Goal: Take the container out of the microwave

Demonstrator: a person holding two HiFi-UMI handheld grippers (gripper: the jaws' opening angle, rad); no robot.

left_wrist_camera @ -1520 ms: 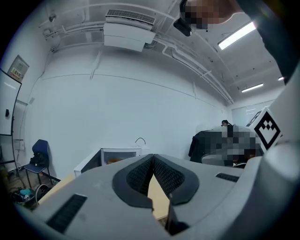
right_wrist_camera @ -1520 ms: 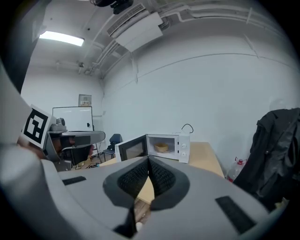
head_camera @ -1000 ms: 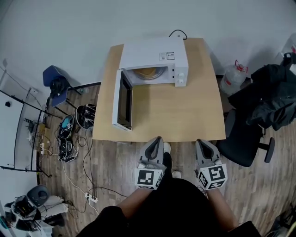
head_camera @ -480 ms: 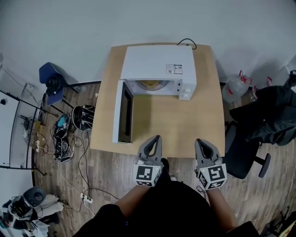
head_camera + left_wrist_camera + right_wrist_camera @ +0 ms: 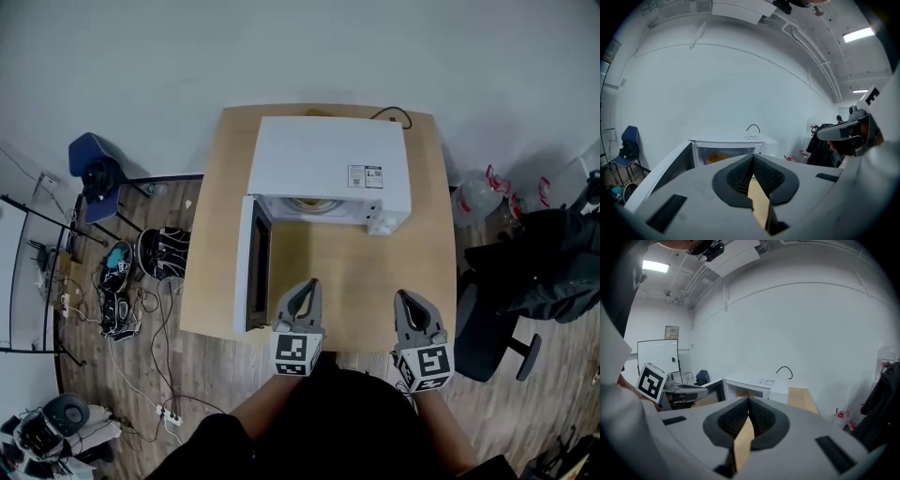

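**Head view:** The person closes in on the table (image 5: 361, 272). A second ago both tools hung over the floor, short of the table's near edge. Now the left gripper (image 5: 307, 284) and the right gripper (image 5: 406, 296) reach over that edge, side by side and apart. The microwave (image 5: 328, 159) stands at the far edge, its door (image 5: 253, 267) swung open toward the table's left edge. The container (image 5: 314, 202) shows as a tan patch just inside the opening, untouched. Both pairs of jaws are pressed together and hold nothing.

**Left gripper view:** The left gripper's (image 5: 753, 161) jaws meet at their tips, with only table wood showing through the slit behind them. Ahead, past the open door (image 5: 665, 166), the container (image 5: 715, 157) sits inside the microwave (image 5: 736, 139), well beyond the tips.

**Right gripper view:** The right gripper's (image 5: 748, 402) jaws are likewise closed and empty. The microwave (image 5: 761, 382) lies ahead and slightly left, with a sliver of the container (image 5: 743, 392) visible in its opening.

The approach looks nearly complete, but the reach into the microwave has not begun. With the door already open, the way in appears free. By this reading, at least one gripper must spread its jaws before it can take the container.
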